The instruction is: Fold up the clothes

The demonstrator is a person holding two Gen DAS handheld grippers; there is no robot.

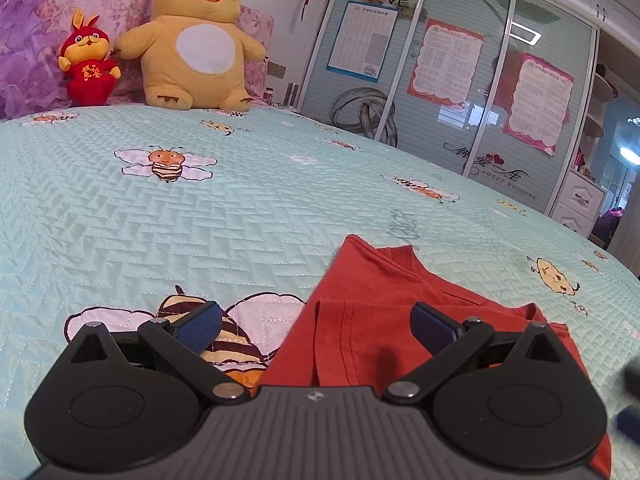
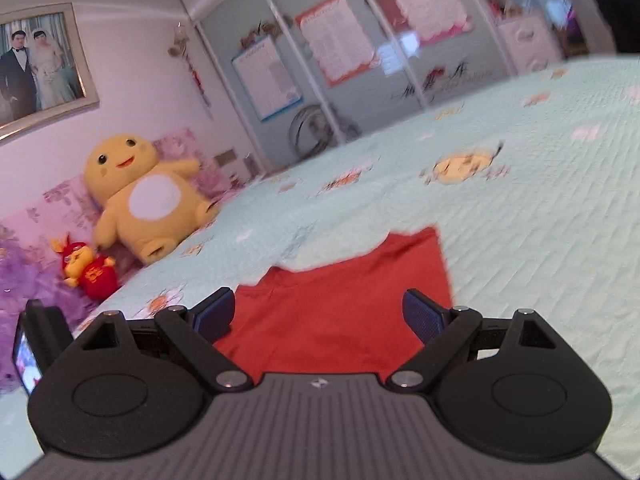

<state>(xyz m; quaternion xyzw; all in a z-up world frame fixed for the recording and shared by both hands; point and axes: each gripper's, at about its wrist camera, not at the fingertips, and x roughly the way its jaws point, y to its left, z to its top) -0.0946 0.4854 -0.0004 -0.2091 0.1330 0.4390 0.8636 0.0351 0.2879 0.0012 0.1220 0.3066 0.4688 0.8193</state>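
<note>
Red shirt (image 1: 360,320) partly folded on the bed (image 1: 200,216), well short of the yellow plush toy (image 1: 192,40). Left claw (image 1: 316,324) and right claw (image 2: 318,314) both spread wide, gripping nothing. Likely between folds; next, pinch an edge.

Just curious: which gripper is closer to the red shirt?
Hard to call; roughly equal. The right gripper hangs squarely over the shirt. The left gripper hangs over its left edge, one finger above the bedspread. Both are open.
</note>
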